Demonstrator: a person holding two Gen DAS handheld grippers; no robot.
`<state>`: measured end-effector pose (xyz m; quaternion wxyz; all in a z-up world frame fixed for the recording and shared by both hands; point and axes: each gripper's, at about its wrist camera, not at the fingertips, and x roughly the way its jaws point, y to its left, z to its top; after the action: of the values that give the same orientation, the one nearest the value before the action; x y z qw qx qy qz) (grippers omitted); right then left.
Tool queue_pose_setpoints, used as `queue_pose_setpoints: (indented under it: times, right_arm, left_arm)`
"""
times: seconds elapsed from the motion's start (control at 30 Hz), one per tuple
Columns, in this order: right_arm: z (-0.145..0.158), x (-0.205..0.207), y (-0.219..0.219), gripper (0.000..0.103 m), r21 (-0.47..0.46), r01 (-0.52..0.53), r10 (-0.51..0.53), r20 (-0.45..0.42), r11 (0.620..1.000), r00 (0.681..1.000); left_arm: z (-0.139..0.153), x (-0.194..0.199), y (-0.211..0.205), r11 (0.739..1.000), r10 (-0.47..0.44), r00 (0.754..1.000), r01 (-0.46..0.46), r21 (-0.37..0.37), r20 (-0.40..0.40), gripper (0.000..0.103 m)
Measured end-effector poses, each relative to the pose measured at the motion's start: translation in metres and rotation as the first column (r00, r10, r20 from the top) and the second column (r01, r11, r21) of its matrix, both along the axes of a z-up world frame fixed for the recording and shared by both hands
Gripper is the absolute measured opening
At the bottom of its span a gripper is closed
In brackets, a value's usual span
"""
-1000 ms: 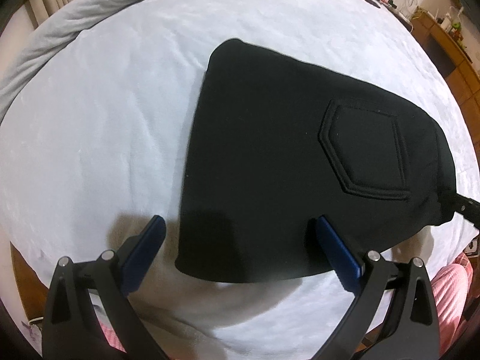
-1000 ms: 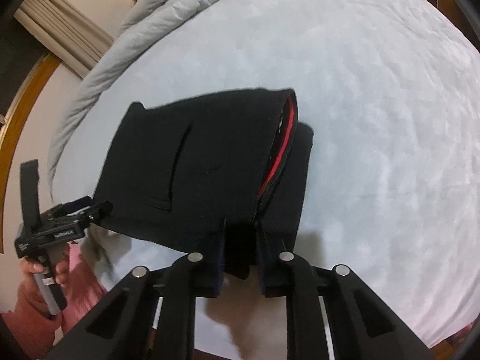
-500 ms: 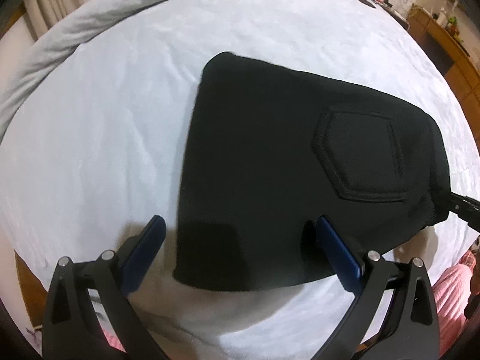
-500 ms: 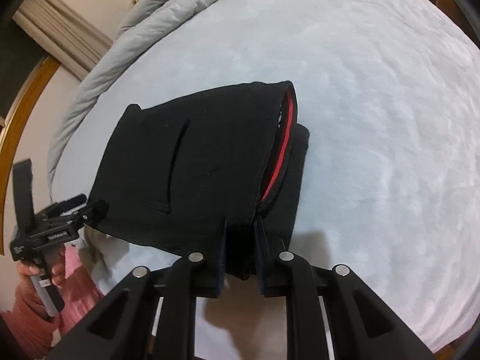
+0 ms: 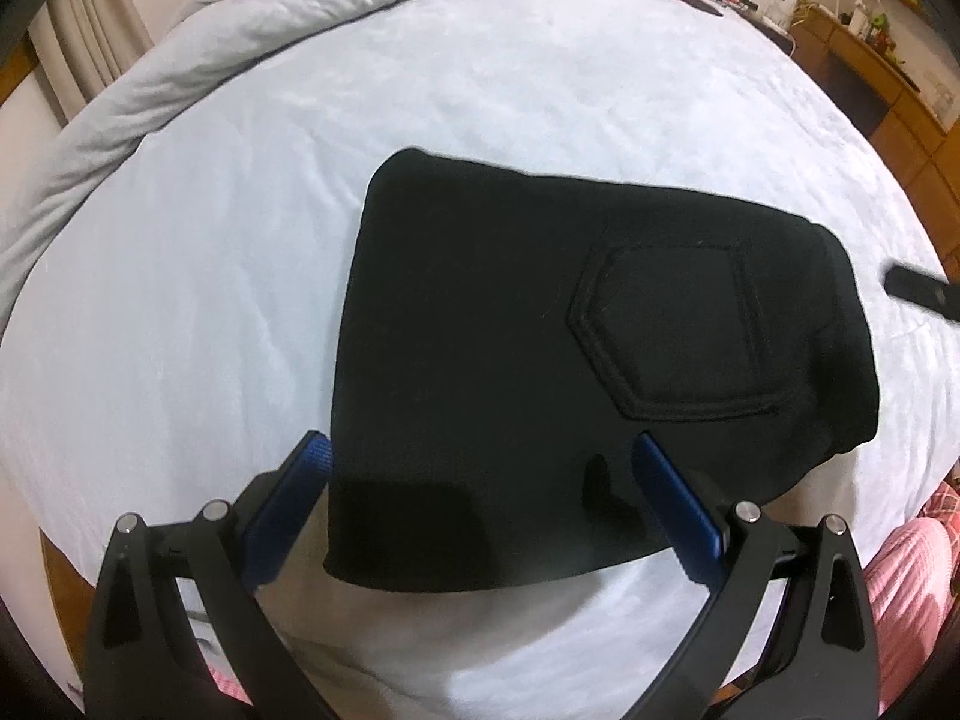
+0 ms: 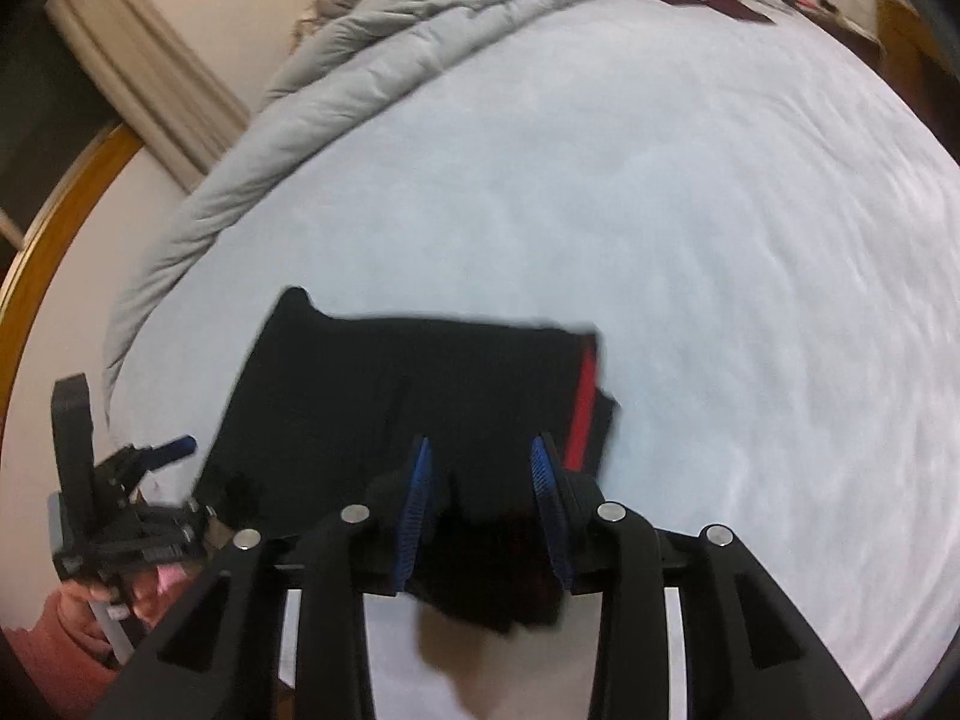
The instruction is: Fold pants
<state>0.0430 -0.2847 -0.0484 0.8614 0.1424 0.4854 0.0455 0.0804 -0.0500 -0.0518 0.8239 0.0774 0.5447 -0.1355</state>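
- The pants [image 5: 540, 360] lie folded into a compact black bundle on the bed [image 5: 240, 240], near its front edge, so both tongs can reach them.
- My left tongs [image 5: 480, 504] are spread, gripping nothing.
- My right tongs [image 6: 480, 510] are opening; cloth lies between them, unpinched, I judge.
- The bundle's long axis runs across the bed, waistband end toward my right.

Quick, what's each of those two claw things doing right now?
Left gripper: open, holding nothing, above the folded pants.
Right gripper: jaws opening, pants edge between them.

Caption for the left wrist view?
Open left gripper above folded black pants on pale bedsheet.
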Motion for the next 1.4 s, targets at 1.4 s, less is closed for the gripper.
queue_pose_setpoints:
  times: [1.4]
  right_arm:
    - [-0.094, -0.022, -0.064, 0.065, 0.383, 0.066, 0.016, -0.207, 0.921, 0.978]
  left_arm:
    - [-0.063, 0.077, 0.037, 0.958, -0.096, 0.928, -0.013, -0.287, -0.36, 0.1]
